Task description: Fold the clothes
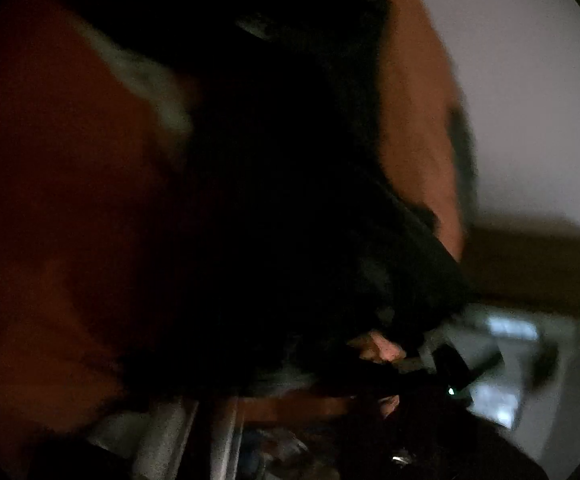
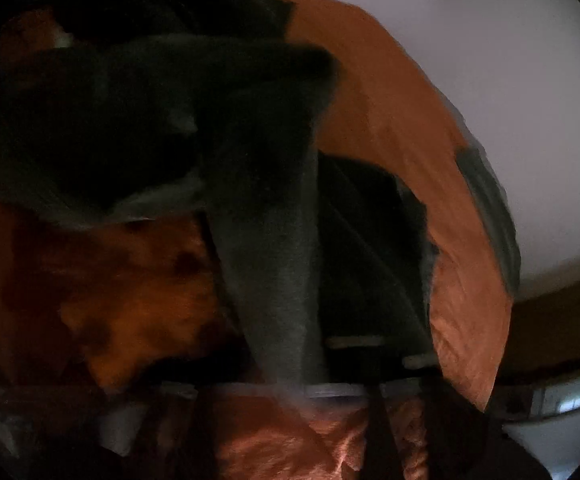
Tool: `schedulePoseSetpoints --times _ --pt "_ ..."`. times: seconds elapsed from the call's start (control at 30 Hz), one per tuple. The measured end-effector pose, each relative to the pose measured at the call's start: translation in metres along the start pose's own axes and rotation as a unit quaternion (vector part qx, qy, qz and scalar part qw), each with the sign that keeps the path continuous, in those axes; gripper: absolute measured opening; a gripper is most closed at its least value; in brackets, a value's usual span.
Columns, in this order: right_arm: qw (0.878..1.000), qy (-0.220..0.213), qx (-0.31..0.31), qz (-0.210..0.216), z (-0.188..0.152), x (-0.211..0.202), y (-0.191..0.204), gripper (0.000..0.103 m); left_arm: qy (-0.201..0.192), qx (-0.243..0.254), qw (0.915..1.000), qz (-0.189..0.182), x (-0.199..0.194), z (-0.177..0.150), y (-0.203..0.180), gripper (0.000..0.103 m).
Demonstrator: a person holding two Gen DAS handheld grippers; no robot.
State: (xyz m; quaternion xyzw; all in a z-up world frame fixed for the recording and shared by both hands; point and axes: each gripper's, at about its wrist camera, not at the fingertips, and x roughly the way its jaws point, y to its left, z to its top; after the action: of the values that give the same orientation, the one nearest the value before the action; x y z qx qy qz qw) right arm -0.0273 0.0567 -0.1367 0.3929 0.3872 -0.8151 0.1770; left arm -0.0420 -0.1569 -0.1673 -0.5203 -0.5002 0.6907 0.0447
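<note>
Both views are dim and smeared by motion blur. In the left wrist view a dark garment [image 1: 290,200] fills the middle as a nearly black, shapeless mass, its soft edge running from 12 o'clock down toward 4 o'clock; its weave cannot be made out here. Behind it lies an orange bedcover [image 1: 414,120], smooth and matte, brightest at 1 o'clock and sinking into deep rust shadow at 9 o'clock. A pale wall [image 1: 530,80] curves across the 2 o'clock side. At about 5 o'clock part of a hand [image 1: 382,350] shows beside the cloth's lower edge, next to a black device with a small green light. The left hand-held gripper itself is lost in the dark, and its jaws are clenched; whether cloth is caught between them cannot be told. In the right wrist view the garment [image 2: 273,240] reads as a grey, fuzzy, fleece-like fabric: a long tapering band hangs from the centre down to 6 o'clock, with a broader dark fold spread toward 10 o'clock and a ribbed or pleated black panel at 4 o'clock. The bedcover [image 2: 390,120] sweeps in a curved band from 12 to 4 o'clock and shows a crinkled, slightly shiny texture at 6 o'clock. The right hand-held gripper [image 2: 290,390] is clenched where the grey band narrows at 6 o'clock, apparently pinching it.
</note>
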Motion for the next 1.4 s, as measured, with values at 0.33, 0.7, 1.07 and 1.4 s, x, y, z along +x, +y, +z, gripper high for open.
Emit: schedulePoseSetpoints --times 0.33,0.7,1.07,1.4 --pt "0.974 -0.137 0.166 -0.065 0.043 -0.086 -0.129 0.004 -0.036 0.126 0.9911 -0.021 -0.026 -0.017 -0.076 0.003" --pt "0.952 -0.166 0.149 -0.211 0.056 -0.219 -0.261 0.004 -0.026 0.181 0.9831 -0.006 -0.012 -0.03 -0.122 0.049" --pt "0.923 -0.178 0.12 -0.319 0.08 -0.371 -0.338 0.005 0.012 0.266 0.9635 -0.029 0.024 -0.063 -0.214 0.049" --pt "0.988 -0.042 0.14 -0.05 0.112 -0.17 -0.234 0.007 0.03 0.25 0.9663 -0.053 0.048 -0.057 -0.19 0.051"
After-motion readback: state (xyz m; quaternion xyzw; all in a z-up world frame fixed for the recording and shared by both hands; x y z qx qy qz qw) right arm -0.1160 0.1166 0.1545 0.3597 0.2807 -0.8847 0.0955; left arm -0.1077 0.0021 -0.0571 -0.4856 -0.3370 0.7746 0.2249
